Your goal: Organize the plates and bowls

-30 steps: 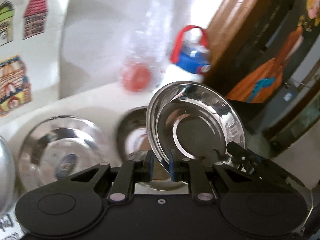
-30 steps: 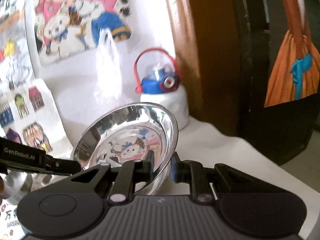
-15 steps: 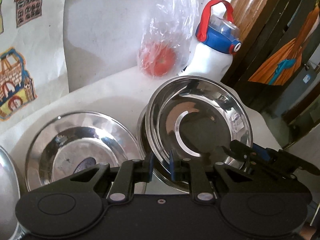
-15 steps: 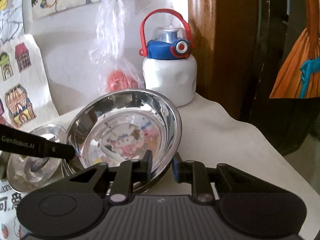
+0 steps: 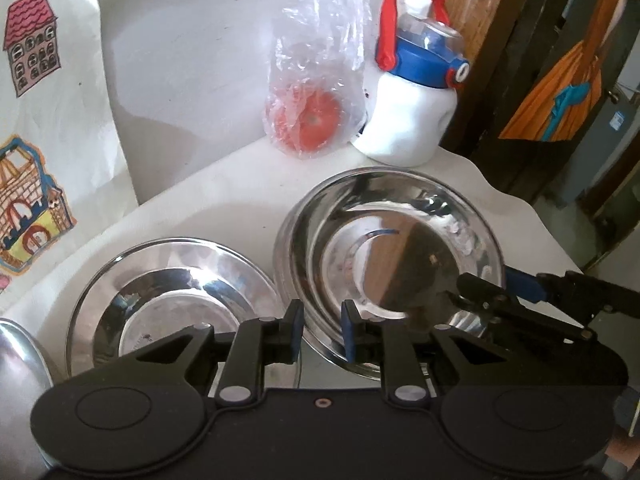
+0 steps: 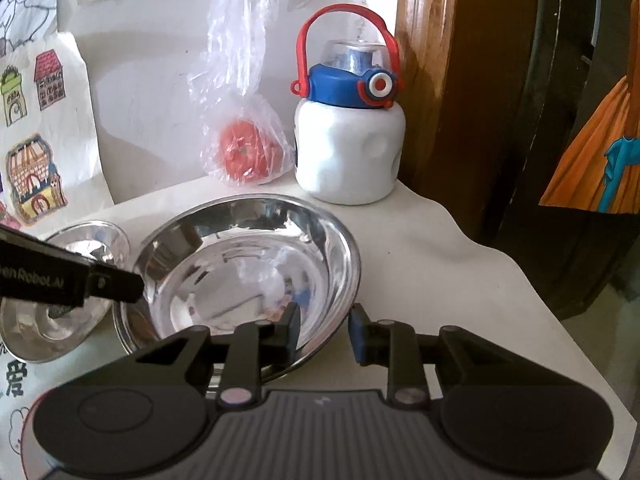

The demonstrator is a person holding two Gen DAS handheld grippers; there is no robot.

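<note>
Both grippers at shiny round steel bowl (image 5: 394, 248) rim.
Left gripper (image 5: 320, 330) and right gripper (image 6: 323, 332) parted, straddled rim, no pinch.

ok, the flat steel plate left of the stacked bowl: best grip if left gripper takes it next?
Pinch the steel plate at its thin flared near rim, coming from the gripper's side with one finger over and one under. It lies flat beside the stacked bowl, so only the lip offers purchase. The left gripper is already open.
</note>
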